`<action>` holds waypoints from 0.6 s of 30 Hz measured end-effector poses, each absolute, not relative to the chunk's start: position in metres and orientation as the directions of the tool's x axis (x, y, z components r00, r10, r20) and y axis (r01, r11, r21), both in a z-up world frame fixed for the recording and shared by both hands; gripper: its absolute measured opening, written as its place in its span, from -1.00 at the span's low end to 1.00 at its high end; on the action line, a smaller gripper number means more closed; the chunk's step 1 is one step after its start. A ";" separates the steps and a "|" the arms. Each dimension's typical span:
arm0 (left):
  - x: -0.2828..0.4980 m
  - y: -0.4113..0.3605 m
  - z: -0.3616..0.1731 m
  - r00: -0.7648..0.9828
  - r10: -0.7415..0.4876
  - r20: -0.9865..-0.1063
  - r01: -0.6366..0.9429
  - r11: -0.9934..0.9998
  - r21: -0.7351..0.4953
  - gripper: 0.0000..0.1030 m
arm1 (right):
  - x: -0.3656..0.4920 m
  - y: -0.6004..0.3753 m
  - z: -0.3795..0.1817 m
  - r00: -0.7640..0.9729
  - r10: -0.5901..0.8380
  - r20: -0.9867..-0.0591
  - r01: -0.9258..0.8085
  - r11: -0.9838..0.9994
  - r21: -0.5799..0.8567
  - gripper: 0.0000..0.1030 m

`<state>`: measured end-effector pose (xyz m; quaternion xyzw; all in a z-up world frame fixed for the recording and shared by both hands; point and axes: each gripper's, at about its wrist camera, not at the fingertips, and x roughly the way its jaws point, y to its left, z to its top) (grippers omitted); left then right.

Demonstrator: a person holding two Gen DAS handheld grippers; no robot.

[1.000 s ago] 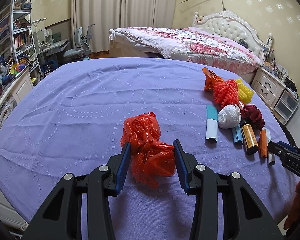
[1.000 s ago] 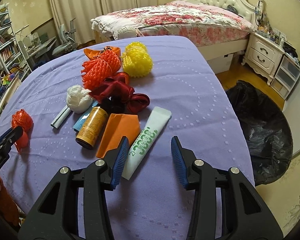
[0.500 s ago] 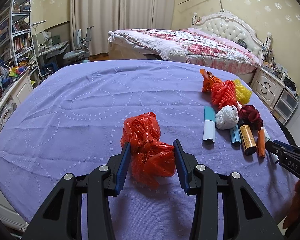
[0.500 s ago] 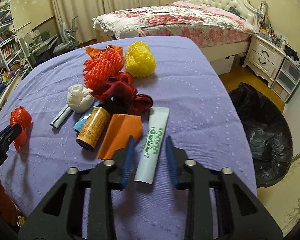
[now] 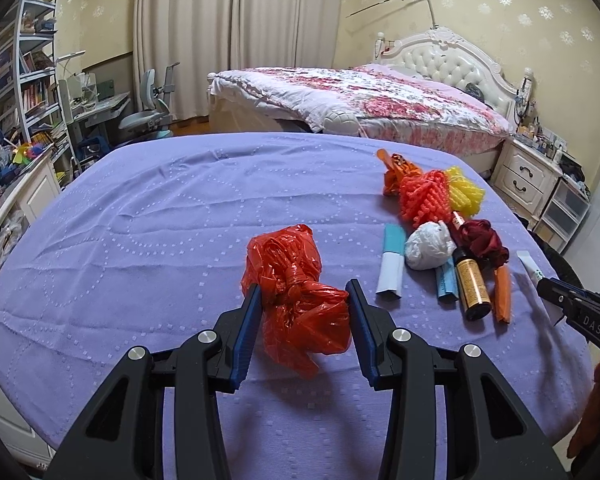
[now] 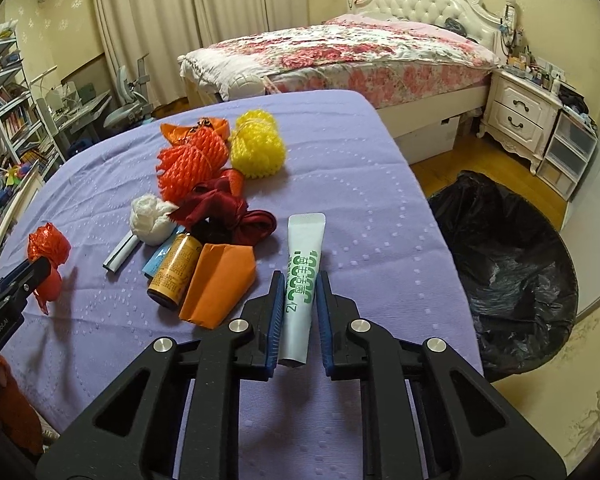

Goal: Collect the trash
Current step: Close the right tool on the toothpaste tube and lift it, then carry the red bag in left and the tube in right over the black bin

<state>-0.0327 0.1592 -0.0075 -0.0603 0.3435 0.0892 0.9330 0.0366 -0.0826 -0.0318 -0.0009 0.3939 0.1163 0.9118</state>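
My left gripper (image 5: 303, 294) is shut on a crumpled red plastic bag (image 5: 296, 292) and holds it above the purple tablecloth (image 5: 140, 216). My right gripper (image 6: 299, 282) is shut on a white toothpaste tube with green print (image 6: 302, 280), lifted off the cloth. A pile of trash lies on the table: orange foam net (image 6: 192, 164), yellow foam net (image 6: 258, 145), dark red cloth (image 6: 224, 208), white wad (image 6: 150, 220), brown bottle (image 6: 175, 270), orange paper (image 6: 220, 284). A black trash bag (image 6: 504, 272) stands open on the floor to the right.
A bed (image 6: 340, 48) stands beyond the table, a white nightstand (image 6: 524, 116) and drawers at the right. Shelves and a desk chair (image 5: 148, 112) stand at the left. The table's right edge (image 6: 432, 216) runs beside the trash bag.
My right gripper has closed on the toothpaste tube and lifted it. My left gripper has stayed shut on the red bag and risen a little.
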 end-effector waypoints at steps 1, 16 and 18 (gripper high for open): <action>-0.032 0.156 -0.007 0.750 0.120 -0.650 -0.202 0.978 -0.052 -0.17 | 0.037 -0.085 -0.031 0.666 0.210 -0.716 -0.209 0.974 0.092 -0.69; -0.004 0.069 0.017 0.809 -0.034 -0.587 0.001 0.998 -0.055 -0.17 | 0.039 -0.167 -0.004 0.757 0.084 -0.647 -0.043 0.996 0.078 -0.69; 0.004 0.049 0.019 0.810 -0.069 -0.583 0.045 0.997 -0.056 -0.17 | 0.041 -0.181 -0.002 0.764 0.058 -0.643 -0.012 0.997 0.076 -0.69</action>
